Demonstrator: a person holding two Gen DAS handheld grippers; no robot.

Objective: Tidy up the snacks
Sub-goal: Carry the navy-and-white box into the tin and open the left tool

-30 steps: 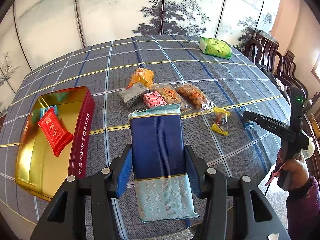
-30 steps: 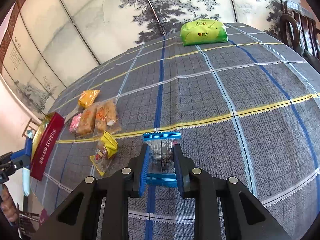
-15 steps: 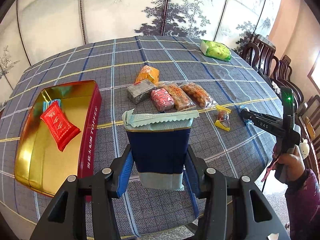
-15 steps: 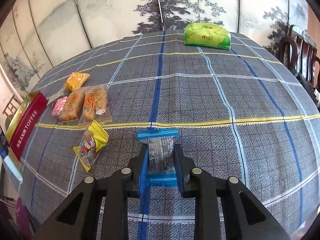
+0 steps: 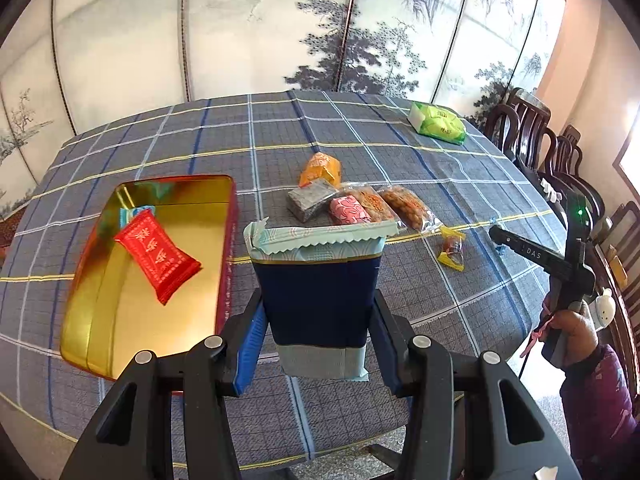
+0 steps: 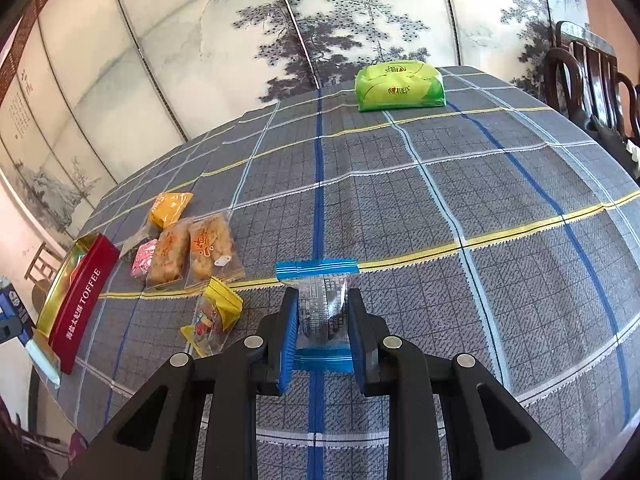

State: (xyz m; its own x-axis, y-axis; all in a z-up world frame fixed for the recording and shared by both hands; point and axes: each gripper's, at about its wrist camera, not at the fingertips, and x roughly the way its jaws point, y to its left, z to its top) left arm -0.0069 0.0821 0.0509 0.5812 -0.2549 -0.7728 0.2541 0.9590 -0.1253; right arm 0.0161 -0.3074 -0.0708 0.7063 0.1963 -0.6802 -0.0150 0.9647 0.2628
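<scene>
two grippers clamped, left gripper (image 5: 318, 330) on navy snack pack (image 5: 318, 284), right gripper (image 6: 322, 330) on blue-ended candy (image 6: 320, 304)

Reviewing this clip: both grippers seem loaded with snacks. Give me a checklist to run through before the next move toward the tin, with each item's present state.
1. Left gripper clamped on the navy packet: ok, pads press both sides.
2. Right gripper clamped on the clear blue-ended packet: ok.
3. Navy packet lifted off the tablecloth: ok.
4. Room in the gold tin: ok, only the red packet and a small blue-white one lie in it.
5. Clear packet off the table: cannot tell.
6. Loose snacks remaining, such as the yellow candy: not ok, still outside.
</scene>
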